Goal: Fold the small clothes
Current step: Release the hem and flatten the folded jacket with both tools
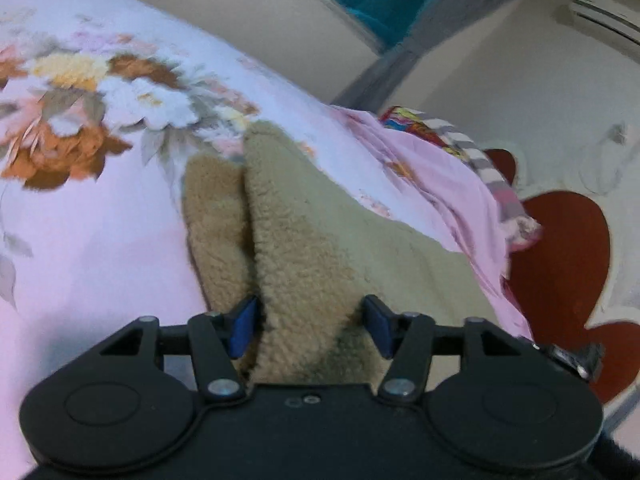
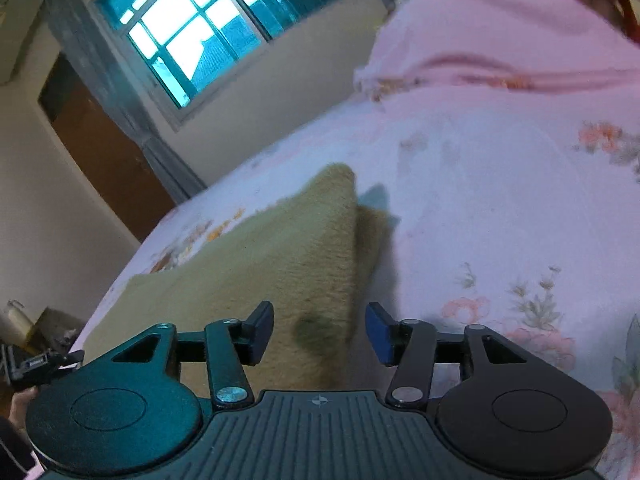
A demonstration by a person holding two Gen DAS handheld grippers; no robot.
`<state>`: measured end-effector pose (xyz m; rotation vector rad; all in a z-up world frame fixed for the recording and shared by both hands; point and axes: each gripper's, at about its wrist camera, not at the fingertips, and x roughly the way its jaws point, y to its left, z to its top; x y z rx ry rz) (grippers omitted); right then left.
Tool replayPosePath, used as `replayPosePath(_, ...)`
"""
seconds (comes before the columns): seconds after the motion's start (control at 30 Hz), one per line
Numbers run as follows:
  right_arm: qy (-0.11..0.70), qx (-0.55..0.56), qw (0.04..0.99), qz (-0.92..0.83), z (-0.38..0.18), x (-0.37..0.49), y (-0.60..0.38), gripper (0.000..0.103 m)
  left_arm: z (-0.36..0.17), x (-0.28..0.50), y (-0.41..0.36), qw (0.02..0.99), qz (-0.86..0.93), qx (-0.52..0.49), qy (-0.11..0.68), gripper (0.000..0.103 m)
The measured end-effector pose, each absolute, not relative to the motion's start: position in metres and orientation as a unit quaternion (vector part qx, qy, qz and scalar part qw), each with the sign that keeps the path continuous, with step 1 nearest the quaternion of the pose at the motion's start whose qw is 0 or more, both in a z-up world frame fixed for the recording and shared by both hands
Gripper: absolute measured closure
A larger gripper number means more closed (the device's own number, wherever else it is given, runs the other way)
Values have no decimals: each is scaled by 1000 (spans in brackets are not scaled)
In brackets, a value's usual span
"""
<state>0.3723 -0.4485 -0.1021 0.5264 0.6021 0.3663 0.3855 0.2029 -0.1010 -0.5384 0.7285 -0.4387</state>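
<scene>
Fleece fold under way, not finished

Tan fleece [image 1: 304, 232] lies on the floral bedsheet [image 1: 100, 220], doubled over with a raised fold edge running far from the near side. Left gripper [image 1: 310, 326] straddles that edge, jaws apart, pads not pressing it. Right gripper [image 2: 320, 332] is released too, over the fleece's right edge. One fold looks made; flattening and further folds remain

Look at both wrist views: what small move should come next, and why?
Probably close both sets of fingers on the tan fleece garment. A raised fold of it runs up between the left gripper fingers, and its folded edge lies between the right gripper fingers, yet gaps show beside the pads, so neither seems to grip it on the floral bedsheet.
</scene>
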Motion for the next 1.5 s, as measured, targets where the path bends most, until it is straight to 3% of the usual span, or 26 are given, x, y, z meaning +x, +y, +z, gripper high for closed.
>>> replayPosePath(0.1,377,215,892,128,-132,386,-427,44,-123,394,190,883,-179,-221,374,41)
replayPosePath(0.2,372,226,893,110,-124,390,-428,42,-111,391,196,881,-165,-235,376,42)
replayPosePath(0.43,269,168,936,155,-51,373,-374,43,-43,346,141,931,-171,-157,283,46)
replayPosePath(0.53,277,158,932,170,-59,385,-340,42,-57,361,108,931,-143,-136,306,46)
replayPosePath(0.6,335,90,934,82,-89,408,-322,43,-85,373,98,927,-125,-118,332,46)
replayPosePath(0.67,344,116,928,82,-113,413,-327,43,-92,374,94,930,-118,-116,329,45)
replayPosePath(0.83,297,144,939,98,-73,386,-323,43,-42,338,70,943,-125,-110,288,46)
replayPosePath(0.93,291,144,935,142,-65,374,-289,43,-41,329,23,934,-181,-111,288,46)
replayPosePath(1.1,365,72,922,108,-117,393,-232,41,-112,354,-38,909,-158,-64,379,43)
replayPosePath(1.27,365,46,925,94,-108,395,-218,39,-100,354,-29,906,-143,-103,384,45)
replayPosePath(1.5,324,56,941,84,-91,354,-228,39,-85,327,-24,933,-88,-83,339,45)
